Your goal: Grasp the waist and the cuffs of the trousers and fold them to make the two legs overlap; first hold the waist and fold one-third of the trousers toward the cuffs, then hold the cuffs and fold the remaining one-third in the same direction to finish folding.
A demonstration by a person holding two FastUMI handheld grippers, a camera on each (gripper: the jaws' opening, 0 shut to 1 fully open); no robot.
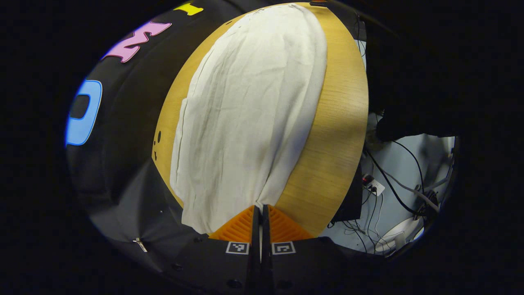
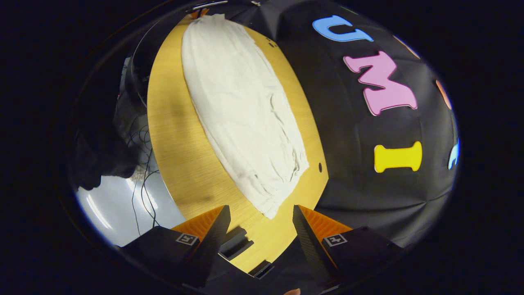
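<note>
Left gripper view: my left hand-held gripper (image 1: 260,207) pinches the trousers (image 1: 249,119) edge tight. My right hand-held gripper (image 2: 260,217) is wide apart, just above the counter (image 2: 180,155) where they lie.

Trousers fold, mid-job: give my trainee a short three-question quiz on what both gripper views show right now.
1. True or false: the left hand-held gripper has its fingers closed on an edge of the trousers.
2. Multiple choice: the right hand-held gripper is A) shut on the cloth, B) open, with the near corner of the trousers just ahead of its fingers, C) resting on the floor.
3. Fill in: the trousers lie spread lengthwise on the wooden ____.

Key: 1 true; 2 B; 3 table.
</note>
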